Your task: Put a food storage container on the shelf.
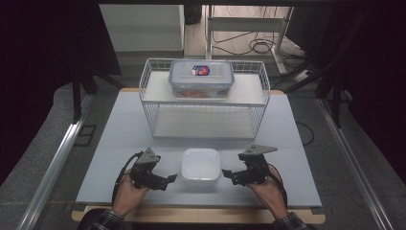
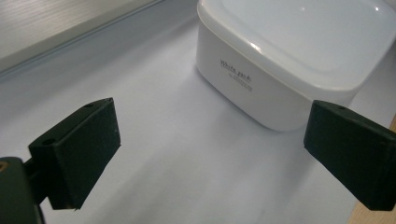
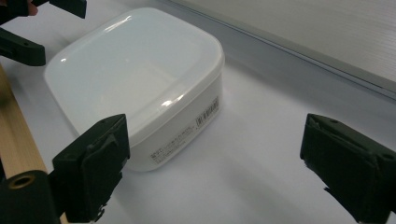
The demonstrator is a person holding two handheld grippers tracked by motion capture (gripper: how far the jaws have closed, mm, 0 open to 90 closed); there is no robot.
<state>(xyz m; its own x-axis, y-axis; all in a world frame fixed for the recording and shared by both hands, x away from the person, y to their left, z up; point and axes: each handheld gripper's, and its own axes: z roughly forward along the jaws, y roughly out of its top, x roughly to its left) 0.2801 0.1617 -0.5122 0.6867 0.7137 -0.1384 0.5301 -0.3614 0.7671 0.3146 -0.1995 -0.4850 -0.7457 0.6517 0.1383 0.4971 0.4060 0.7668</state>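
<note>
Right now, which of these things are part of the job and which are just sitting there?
In the job:
- square white plastic lidded box, on the table between both grippers
- left gripper, open
- right gripper, open

Just sitting there:
- white wire rack
- clear blue-rimmed lidded container on its top shelf
- pale table

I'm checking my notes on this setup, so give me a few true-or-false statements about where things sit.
1. The white box sits on the table between the two claws. True.
2. The left claw grips the white box. False: it is open, beside the box.
3. The clear tub with a blue-rimmed lid rests on the wire rack's top shelf. True.
4. The right claw is shut. False: it is open.
</note>
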